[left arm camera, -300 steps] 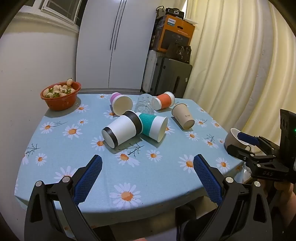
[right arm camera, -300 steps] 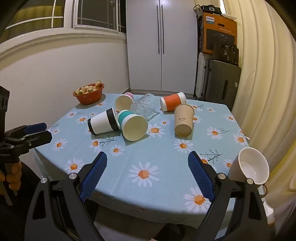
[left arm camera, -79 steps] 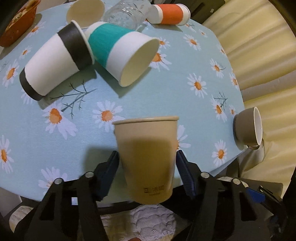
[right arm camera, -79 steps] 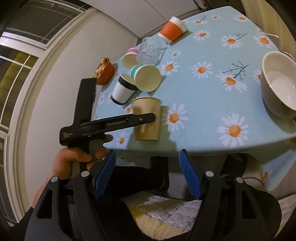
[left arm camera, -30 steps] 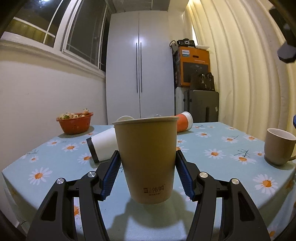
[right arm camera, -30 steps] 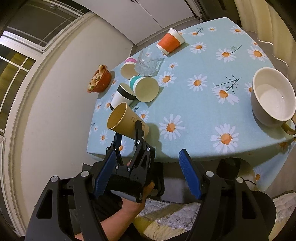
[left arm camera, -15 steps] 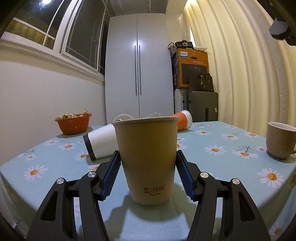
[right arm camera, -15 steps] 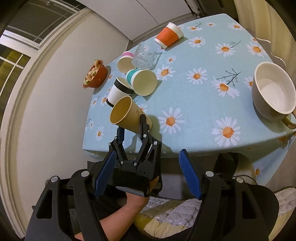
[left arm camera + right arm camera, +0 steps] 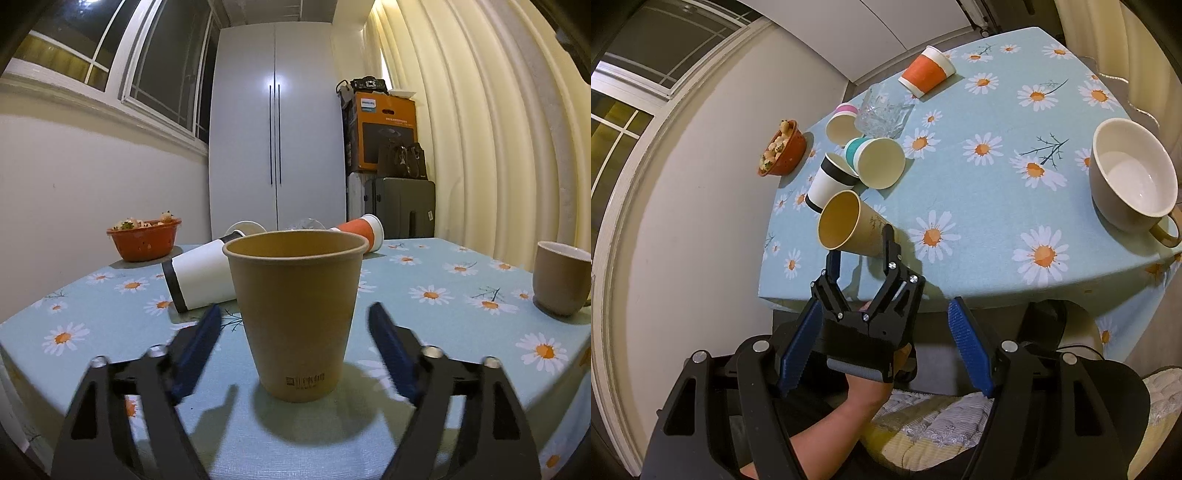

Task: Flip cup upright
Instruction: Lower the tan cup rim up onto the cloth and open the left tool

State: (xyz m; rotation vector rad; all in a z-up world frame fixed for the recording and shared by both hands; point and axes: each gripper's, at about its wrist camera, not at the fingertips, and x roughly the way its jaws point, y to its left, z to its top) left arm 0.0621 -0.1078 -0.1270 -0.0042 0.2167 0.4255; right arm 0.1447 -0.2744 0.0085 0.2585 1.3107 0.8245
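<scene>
Left wrist view: brown paper cup (image 9: 295, 314) upright near front edge of tabletop (image 9: 461, 295), mouth up, looks empty. Your left gripper (image 9: 295, 350) jaws apart, clear of cup walls: release step. Next, back straight off without nudging.

Right wrist view: your right gripper (image 9: 882, 347) jaws apart, holding nothing. Mug (image 9: 1132, 177) at right edge empty; orange bowl (image 9: 783, 149) at far left corner holds food.

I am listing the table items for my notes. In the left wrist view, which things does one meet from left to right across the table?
orange bowl → black-banded white cup → brown paper cup → orange cup → beige mug
</scene>
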